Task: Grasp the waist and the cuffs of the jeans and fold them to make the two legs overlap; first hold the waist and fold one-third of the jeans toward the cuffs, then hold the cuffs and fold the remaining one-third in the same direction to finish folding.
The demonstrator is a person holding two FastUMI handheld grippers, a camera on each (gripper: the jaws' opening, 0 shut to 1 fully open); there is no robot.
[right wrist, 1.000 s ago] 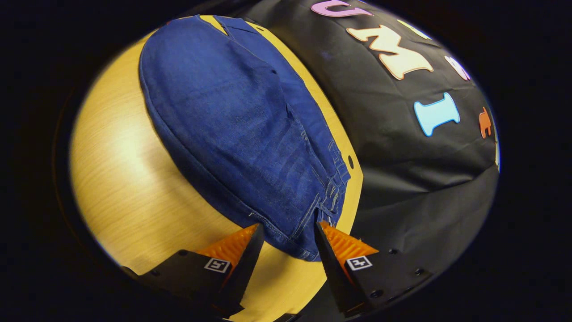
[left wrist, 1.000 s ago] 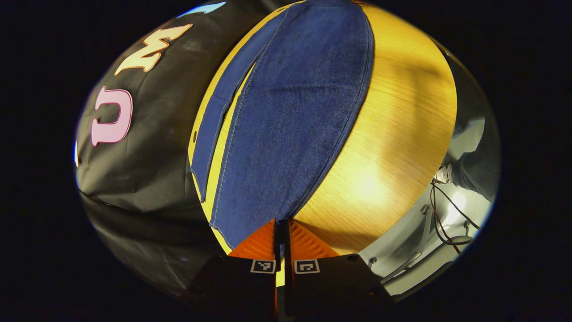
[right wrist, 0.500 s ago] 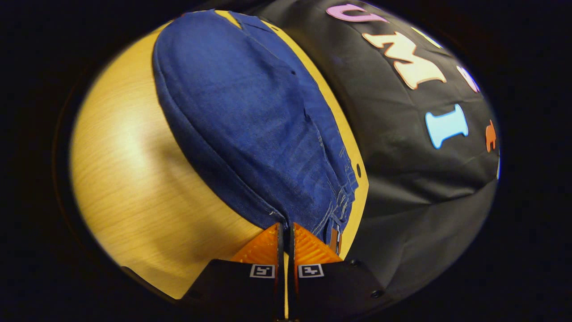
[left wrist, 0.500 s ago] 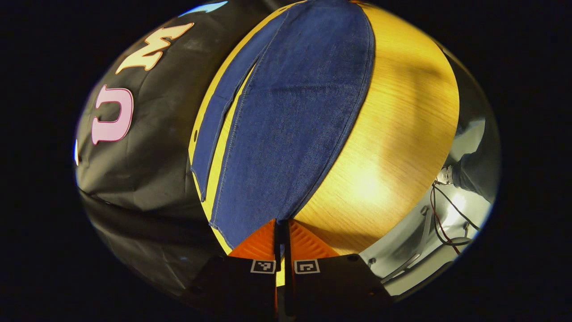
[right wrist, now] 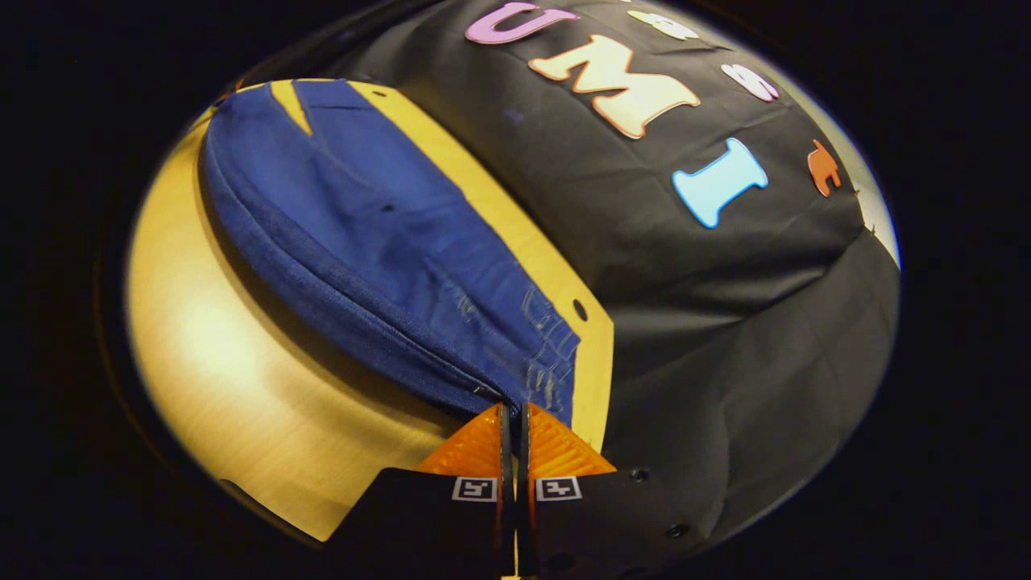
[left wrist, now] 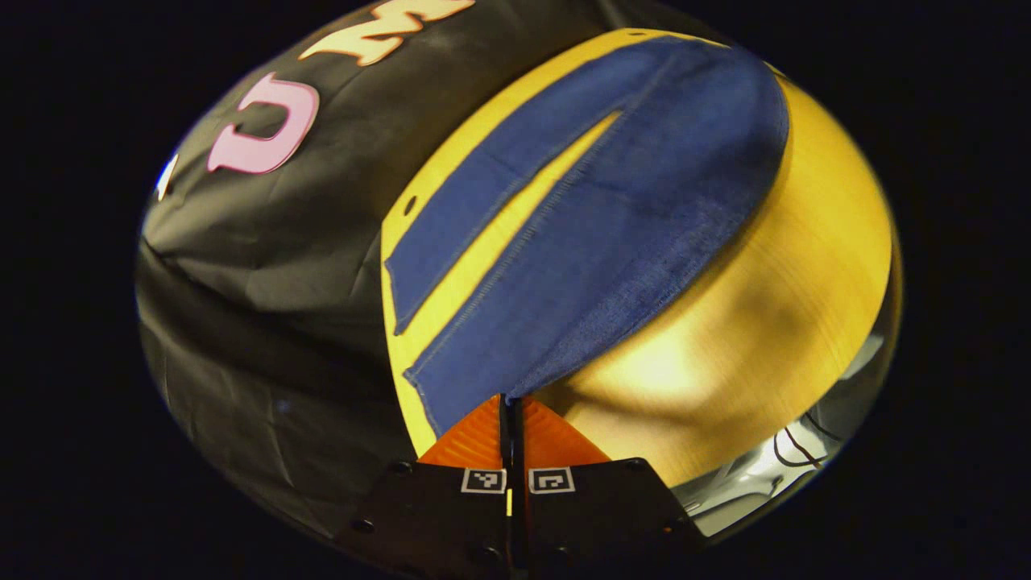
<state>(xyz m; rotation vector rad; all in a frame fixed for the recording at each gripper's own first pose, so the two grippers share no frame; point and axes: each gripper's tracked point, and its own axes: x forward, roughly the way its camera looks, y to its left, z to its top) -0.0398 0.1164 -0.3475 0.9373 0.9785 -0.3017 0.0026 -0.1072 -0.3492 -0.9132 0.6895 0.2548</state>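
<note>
Blue jeans lie along the wooden table. In the left gripper view the two legs run away from me with a strip of table between them. My left gripper is shut on the cuff corner of the nearer leg, whose near edge is raised off the table. In the right gripper view the jeans show their waist end with belt loops close to me. My right gripper is shut on the waist's near corner, and that side of the cloth is lifted above the table.
The far leg stays flat by the table's back edge, next to the black cloth wall. A small hole marks the table near the waist. Cables hang below the table's front edge.
Both grippers have risen and swung toward the back edge, lifting the near side of the jeans. The right gripper, open a second ago, closed on the waist half a second ago.
</note>
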